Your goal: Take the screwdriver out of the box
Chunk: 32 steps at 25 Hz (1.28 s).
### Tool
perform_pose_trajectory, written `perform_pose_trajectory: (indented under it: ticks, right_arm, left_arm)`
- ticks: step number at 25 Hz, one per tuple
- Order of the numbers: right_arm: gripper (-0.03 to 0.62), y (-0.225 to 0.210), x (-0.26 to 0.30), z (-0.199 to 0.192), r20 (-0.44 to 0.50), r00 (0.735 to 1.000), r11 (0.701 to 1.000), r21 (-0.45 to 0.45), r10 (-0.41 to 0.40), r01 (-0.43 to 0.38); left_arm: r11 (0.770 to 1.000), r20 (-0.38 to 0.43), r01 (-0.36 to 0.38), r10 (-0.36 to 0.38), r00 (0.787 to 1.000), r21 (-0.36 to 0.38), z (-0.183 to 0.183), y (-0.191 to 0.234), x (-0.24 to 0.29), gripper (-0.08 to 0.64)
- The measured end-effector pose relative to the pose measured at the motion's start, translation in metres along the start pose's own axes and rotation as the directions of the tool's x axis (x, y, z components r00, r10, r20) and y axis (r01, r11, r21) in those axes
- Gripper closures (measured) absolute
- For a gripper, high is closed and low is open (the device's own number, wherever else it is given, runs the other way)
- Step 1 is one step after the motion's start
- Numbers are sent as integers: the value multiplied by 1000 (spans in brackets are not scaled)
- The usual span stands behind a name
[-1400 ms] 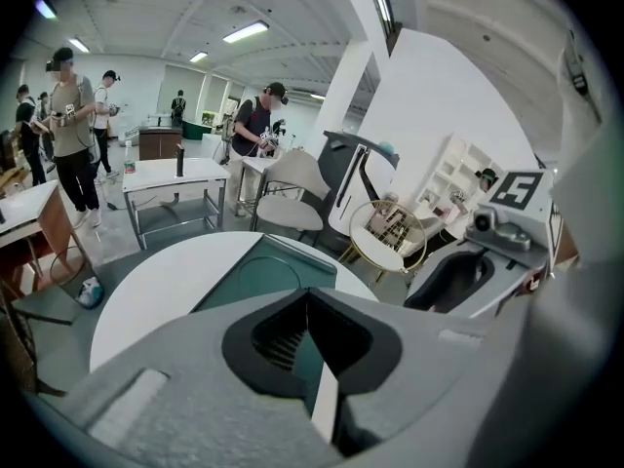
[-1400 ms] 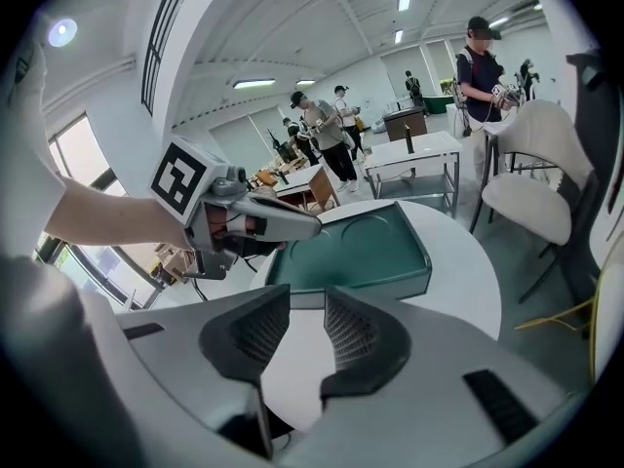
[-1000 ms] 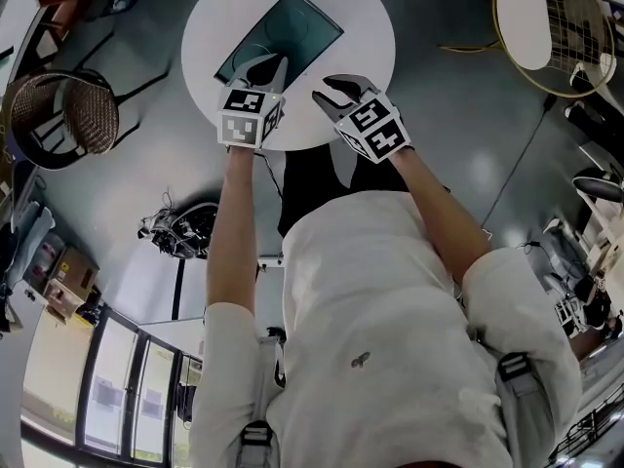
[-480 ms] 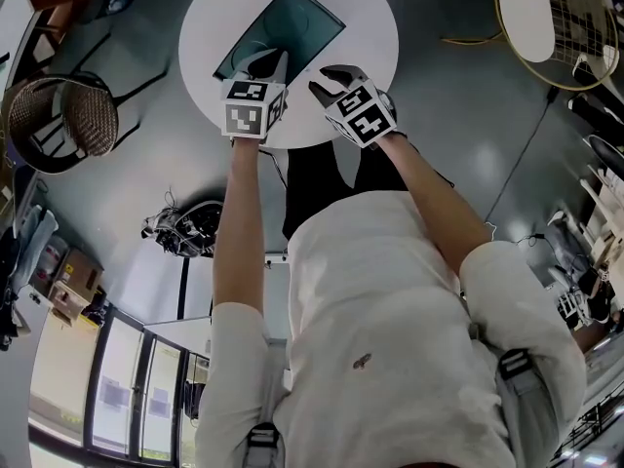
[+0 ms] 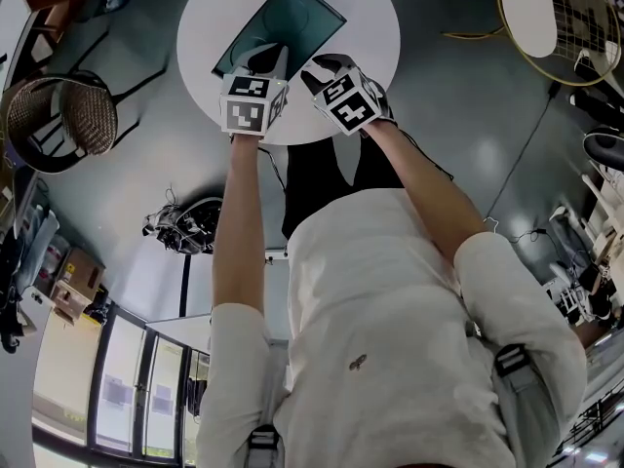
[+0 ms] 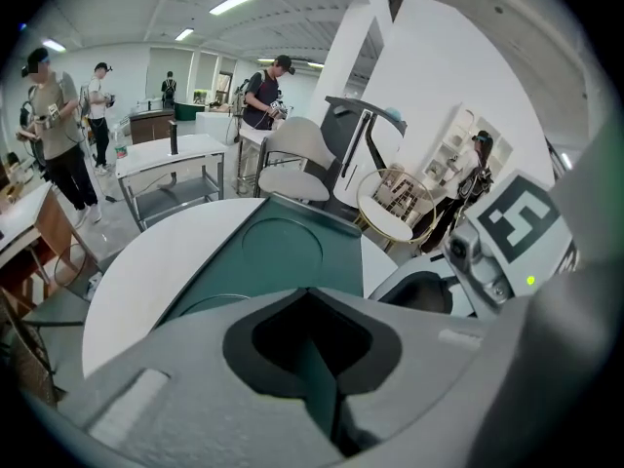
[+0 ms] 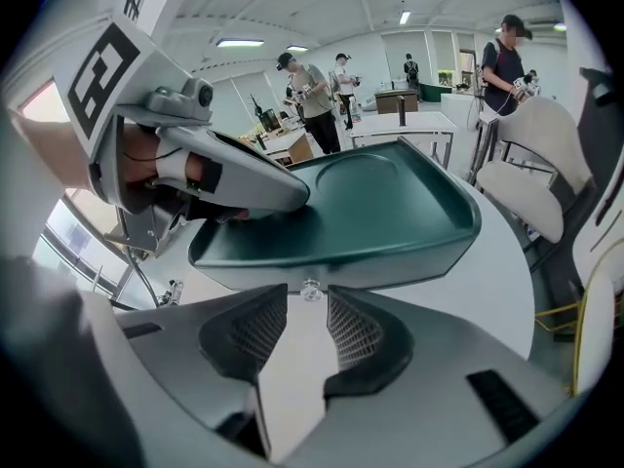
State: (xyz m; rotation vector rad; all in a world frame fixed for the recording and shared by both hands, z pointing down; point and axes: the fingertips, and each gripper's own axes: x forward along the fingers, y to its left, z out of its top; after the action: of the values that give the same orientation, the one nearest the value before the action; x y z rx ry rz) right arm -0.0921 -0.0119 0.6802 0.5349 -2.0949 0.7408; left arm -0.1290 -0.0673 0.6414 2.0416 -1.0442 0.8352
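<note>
Two grippers work the near edge of a closed box (image 5: 292,19) on the round table (image 5: 375,27).

Head view: the left gripper (image 5: 265,58) reaches over the box's near corner. The right gripper (image 5: 322,68) stands just beside it, at the side wall nearest the person. The box lies at a slant, with its long axis running from near-left to far-right. The lid is down.

Left gripper view: the jaw tips meet with nothing between them. Only the green lid shows beyond and through the slit. This gripper appears to be placed there to steady the box while the other opens it.

Right gripper view: the jaws stand a little apart and are empty. A small pale knob (image 7: 310,288) on the box wall sits just ahead of the gap, not yet between the pads. The placement suggests the knob is the next thing to be gripped. The left gripper lies as one closed wedge on the lid's left end.

Screwdriver: not visible in any view, and presumably inside the box. Its heading and long axis cannot be told.
</note>
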Motion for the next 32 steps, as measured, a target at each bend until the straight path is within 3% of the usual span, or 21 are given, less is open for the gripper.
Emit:
perform_pose_trajectory:
  ticks: [14,19,32]
  right_arm:
    - [509,-5,9,0,-35,998,999,-25,-44,43]
    - [512,-6,9,-2,-33,998,999,6,-54,54]
    - [518,-3,9,1,-33,999,999,-15,-43,42]
  left_arm:
    - [1000,5,-16,16,1000,24,3,-2,1,549]
    - [1000,3,-13,13,1000,12,2,-1,2,549]
    - [1000,9,-28,28,1000,5,2,2,-1,549]
